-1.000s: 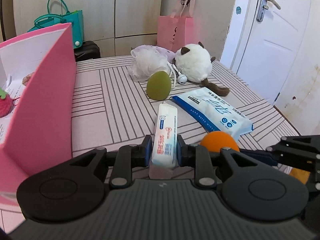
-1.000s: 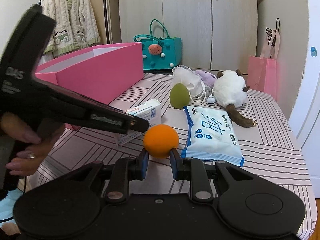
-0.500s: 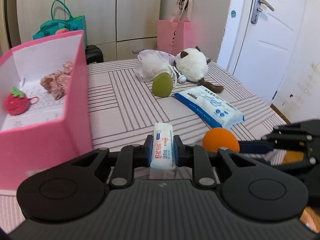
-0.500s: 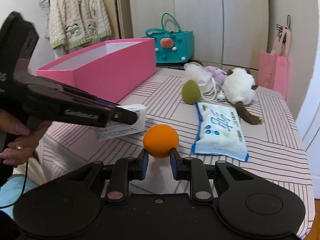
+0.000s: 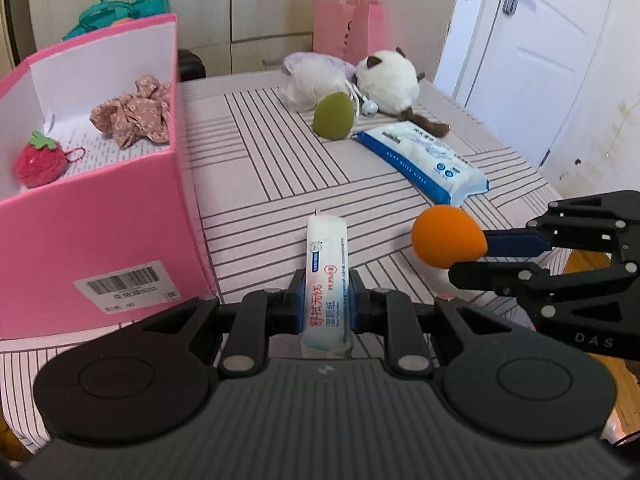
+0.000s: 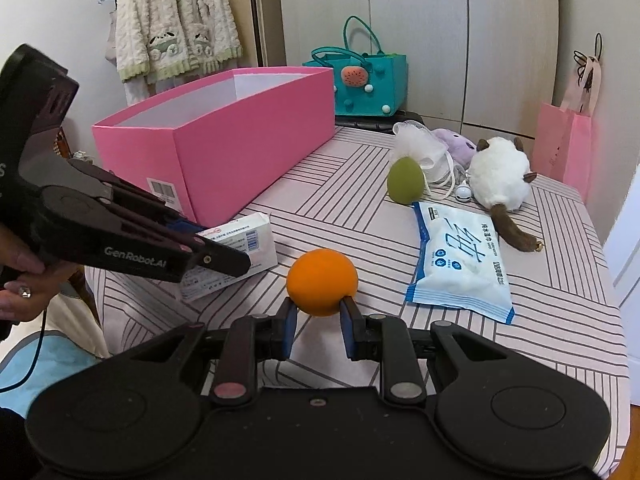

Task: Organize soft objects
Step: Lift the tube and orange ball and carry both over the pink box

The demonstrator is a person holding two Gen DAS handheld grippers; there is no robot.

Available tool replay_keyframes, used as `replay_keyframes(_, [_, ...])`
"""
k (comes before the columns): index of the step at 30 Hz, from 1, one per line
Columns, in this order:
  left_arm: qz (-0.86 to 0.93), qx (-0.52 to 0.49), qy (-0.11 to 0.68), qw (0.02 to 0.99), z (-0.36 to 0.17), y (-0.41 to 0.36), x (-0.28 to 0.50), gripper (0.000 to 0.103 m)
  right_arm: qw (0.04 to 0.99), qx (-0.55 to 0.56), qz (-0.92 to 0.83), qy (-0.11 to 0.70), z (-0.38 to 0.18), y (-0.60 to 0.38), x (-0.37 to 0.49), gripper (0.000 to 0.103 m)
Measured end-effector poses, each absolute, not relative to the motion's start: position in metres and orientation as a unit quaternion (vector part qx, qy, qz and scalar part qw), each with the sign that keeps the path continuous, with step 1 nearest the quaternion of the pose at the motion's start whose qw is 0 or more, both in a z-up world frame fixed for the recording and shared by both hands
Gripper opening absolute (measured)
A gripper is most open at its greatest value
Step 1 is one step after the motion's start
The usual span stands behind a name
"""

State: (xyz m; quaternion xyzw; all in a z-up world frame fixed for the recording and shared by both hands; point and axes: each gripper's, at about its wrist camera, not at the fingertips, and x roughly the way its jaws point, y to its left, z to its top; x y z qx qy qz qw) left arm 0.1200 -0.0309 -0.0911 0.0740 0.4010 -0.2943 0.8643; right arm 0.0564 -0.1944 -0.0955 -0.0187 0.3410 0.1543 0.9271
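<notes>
The small wipes pack [image 5: 326, 276] stands edge-up between the left gripper's [image 5: 325, 306] fingers [image 5: 298, 306], clamped at its near end and lifted clear of the striped counter [image 5: 256, 168], its far end pointing to 12 o'clock. The orange sponge ball [image 6: 322, 282] sits pinched between the right gripper's [image 6: 318, 326] fingers [image 6: 289, 326]. The pink box [image 5: 104, 236] stands at the pack's 10 o'clock, the large wipes pack [image 5: 420, 160] at its 1 o'clock.

Two wipes packs [image 5: 326, 276] [image 5: 424, 166], two egg sponges [image 5: 446, 236] [image 5: 334, 116], one pink box [image 5: 100, 220], one plush cat [image 5: 386, 82]
</notes>
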Motion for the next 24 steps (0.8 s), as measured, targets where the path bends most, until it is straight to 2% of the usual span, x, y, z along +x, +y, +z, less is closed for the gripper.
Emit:
replay_keyframes(5, [-0.301,0.081,0.437,0.843,-0.091,-0.033,0.134,0.018,0.928,-0.022,0.152,0.34,-0.093,-0.196,0.056,0.027])
replay_keyframes(15, [-0.3,0.12,0.431,0.843,-0.07,-0.017,0.116,0.017,0.922,-0.034,0.176,0.344,-0.082,-0.191,0.05,0.027])
replay_keyframes(24, [-0.29,0.118,0.46,0.831,-0.048,0.011,0.087,0.017,0.879,-0.009,0.265,0.397,-0.069,-0.173,0.048,0.027])
